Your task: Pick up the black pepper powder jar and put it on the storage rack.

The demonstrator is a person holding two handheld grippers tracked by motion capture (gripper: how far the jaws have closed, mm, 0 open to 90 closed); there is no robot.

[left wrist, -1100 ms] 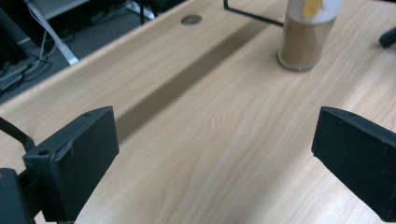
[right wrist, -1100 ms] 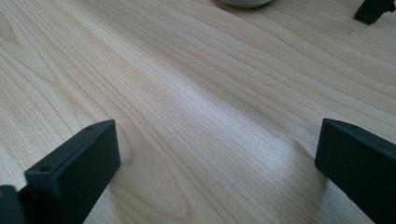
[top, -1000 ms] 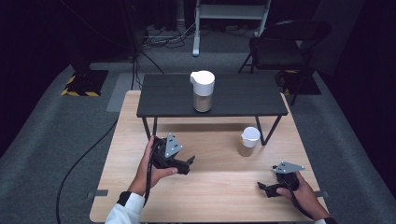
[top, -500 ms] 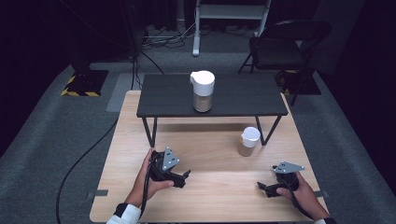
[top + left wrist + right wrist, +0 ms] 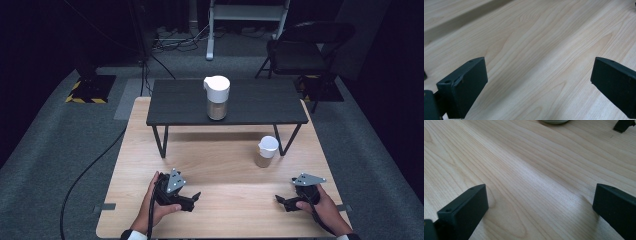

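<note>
A white lidded pitcher (image 5: 216,97) with a tan lower half stands on the black low shelf (image 5: 260,107). A white cup (image 5: 265,151) with tan content sits on the wooden table (image 5: 225,165) in front of the shelf's right leg. My left gripper (image 5: 194,201) rests low at the table's front left, held by a hand, its jaws pointing right. My right gripper (image 5: 281,202) lies at the front right, jaws pointing left. In the left gripper view the left gripper (image 5: 539,82) is open over bare wood. The right gripper (image 5: 540,205) is open too, with nothing between its jaws.
The cup's base (image 5: 555,121) and a shelf foot (image 5: 623,125) show at the top of the right gripper view. A black cable (image 5: 87,172) runs across the grey floor at left. A dark chair (image 5: 300,52) stands behind the table at right.
My left gripper has dropped and come back toward the table's front edge. The right gripper, pitcher and cup have stayed put.
</note>
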